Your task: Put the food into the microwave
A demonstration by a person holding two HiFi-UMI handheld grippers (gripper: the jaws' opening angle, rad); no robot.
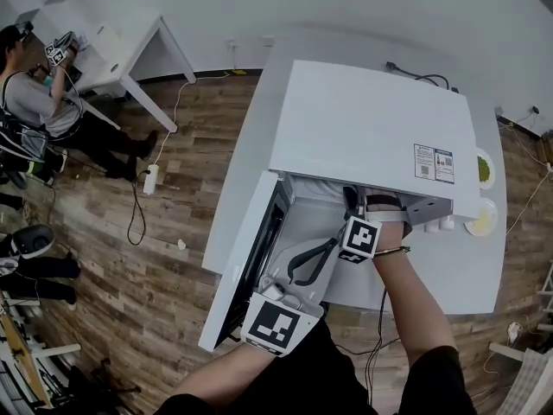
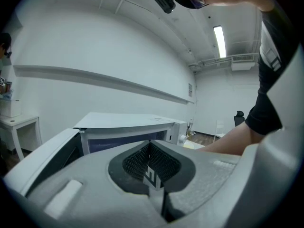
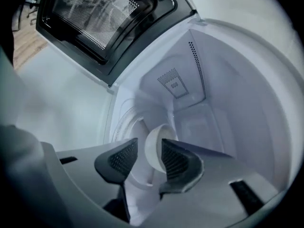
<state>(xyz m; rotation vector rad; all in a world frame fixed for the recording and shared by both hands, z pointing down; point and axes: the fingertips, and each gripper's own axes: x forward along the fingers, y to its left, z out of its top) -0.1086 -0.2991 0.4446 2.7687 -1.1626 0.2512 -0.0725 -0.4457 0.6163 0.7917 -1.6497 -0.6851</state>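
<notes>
The white microwave (image 1: 371, 128) stands on a white table (image 1: 484, 275), its door (image 1: 251, 258) swung open to the left. My right gripper (image 3: 146, 156) reaches into the cavity, jaws open. A small white bowl (image 3: 153, 148) stands between the pads over the turntable (image 3: 124, 125); a gap shows at the left pad. In the head view only the right gripper's marker cube (image 1: 359, 238) shows, the jaws hidden under the microwave's top. My left gripper (image 2: 151, 172) hangs in front of the open door, shut and empty.
Two plates of food, green (image 1: 485, 169) and yellow (image 1: 482, 219), lie on the table right of the microwave. A person (image 1: 43, 93) sits at a white desk (image 1: 112, 41) at the far left. A power strip (image 1: 149, 178) and cables lie on the wooden floor.
</notes>
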